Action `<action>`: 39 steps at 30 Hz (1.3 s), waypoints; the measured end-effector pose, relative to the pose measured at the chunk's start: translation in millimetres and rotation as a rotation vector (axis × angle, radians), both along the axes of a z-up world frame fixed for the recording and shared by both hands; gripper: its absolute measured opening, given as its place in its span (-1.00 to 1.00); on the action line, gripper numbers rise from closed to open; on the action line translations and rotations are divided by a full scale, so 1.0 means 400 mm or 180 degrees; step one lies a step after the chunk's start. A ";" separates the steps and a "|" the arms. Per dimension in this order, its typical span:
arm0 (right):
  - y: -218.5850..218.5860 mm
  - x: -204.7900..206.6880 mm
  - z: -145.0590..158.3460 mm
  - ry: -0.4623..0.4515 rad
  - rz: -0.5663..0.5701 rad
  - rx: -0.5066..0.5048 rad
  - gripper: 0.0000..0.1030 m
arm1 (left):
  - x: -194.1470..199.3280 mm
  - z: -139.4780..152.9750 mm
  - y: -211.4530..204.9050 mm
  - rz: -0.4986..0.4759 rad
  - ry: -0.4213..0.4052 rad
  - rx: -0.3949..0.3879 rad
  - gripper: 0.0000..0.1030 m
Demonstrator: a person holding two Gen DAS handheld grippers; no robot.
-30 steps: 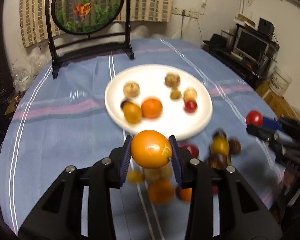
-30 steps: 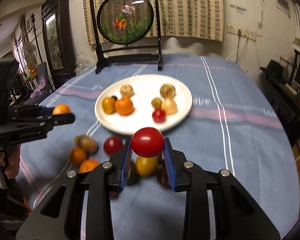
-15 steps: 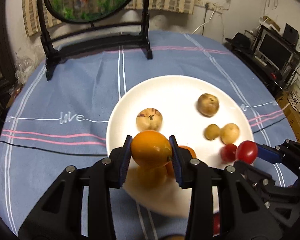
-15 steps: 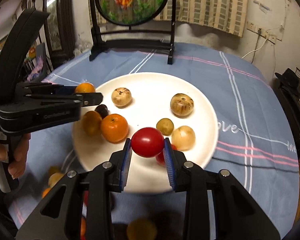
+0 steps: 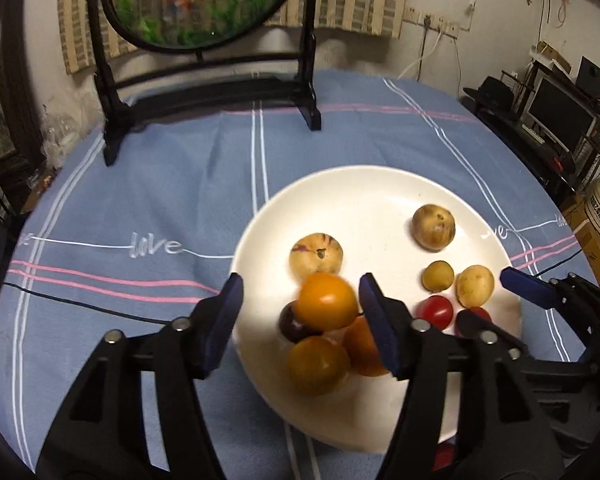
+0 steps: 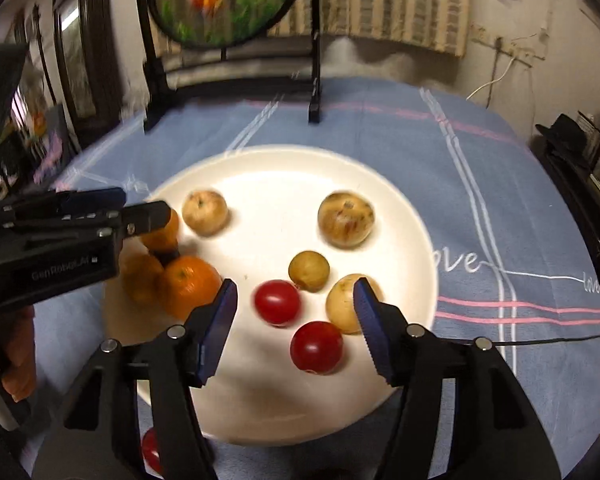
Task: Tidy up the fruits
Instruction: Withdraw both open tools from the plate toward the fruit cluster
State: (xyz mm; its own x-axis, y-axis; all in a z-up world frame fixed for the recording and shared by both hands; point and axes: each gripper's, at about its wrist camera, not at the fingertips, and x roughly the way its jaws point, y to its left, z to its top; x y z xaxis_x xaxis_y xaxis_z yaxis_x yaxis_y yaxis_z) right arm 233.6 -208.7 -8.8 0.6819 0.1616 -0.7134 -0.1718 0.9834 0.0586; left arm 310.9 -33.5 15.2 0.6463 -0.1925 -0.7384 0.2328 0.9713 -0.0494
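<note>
A white plate (image 5: 372, 188) (image 6: 284, 164) lies on the blue cloth with several fruits on it. My left gripper (image 5: 300, 318) is open over the plate's near left; an orange (image 5: 327, 301) lies free between its fingers, among another orange (image 5: 318, 364), a dark plum (image 5: 290, 326) and a third orange. My right gripper (image 6: 294, 324) is open over the plate's near side, with two red tomatoes (image 6: 277, 302) (image 6: 317, 347) between its fingers. Tan fruits (image 6: 346, 219) (image 6: 204, 212) lie farther back.
A black-framed round goldfish screen (image 5: 204, 4) stands at the back of the table. A red fruit (image 6: 150, 446) lies on the cloth near the plate's front edge. A desk with a monitor (image 5: 560, 114) stands to the right.
Both grippers have opened. The left let go of the orange and the right let go of the red tomato, both now on the plate. Both moved closer to the plate.
</note>
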 end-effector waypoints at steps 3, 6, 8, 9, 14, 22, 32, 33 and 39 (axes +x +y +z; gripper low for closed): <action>-0.029 -0.046 0.026 -0.0062 -0.0088 0.0127 0.18 | -0.032 0.020 0.012 -0.0020 0.0006 -0.0056 0.31; -0.073 -0.091 0.047 -0.0088 -0.0277 0.0224 0.19 | -0.081 0.042 0.022 -0.0007 -0.0107 -0.0037 0.38; -0.096 -0.118 0.053 -0.0046 -0.0368 0.0266 0.28 | -0.114 0.057 0.032 0.0001 -0.0181 -0.0044 0.53; -0.113 -0.140 0.055 -0.0031 -0.0418 0.0311 0.30 | -0.132 0.064 0.038 0.0001 -0.0213 -0.0068 0.60; -0.142 -0.235 0.057 -0.0093 -0.0537 0.0272 0.30 | -0.224 0.067 0.062 -0.0029 -0.0205 -0.0098 0.65; -0.175 -0.363 0.010 -0.0028 -0.0736 0.0463 0.30 | -0.336 0.056 0.082 -0.0066 -0.0183 -0.0080 0.77; -0.198 -0.467 -0.022 -0.0033 -0.0843 0.0688 0.33 | -0.449 -0.010 0.090 -0.0216 -0.0064 -0.0057 0.81; -0.201 -0.475 -0.027 -0.0039 -0.0828 0.0754 0.34 | -0.458 -0.020 0.092 -0.0230 -0.0032 -0.0070 0.81; -0.197 -0.498 -0.055 0.0069 -0.0702 0.0925 0.34 | -0.493 -0.075 0.106 -0.0232 0.0118 -0.0089 0.81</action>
State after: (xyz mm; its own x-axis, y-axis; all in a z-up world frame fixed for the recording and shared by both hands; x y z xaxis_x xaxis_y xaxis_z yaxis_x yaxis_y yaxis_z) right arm 34.3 -287.5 -31.0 0.7081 0.2105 -0.6740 0.0469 0.9384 0.3423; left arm 113.8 8.7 -14.9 0.6020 -0.2589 -0.7553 0.3005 0.9499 -0.0861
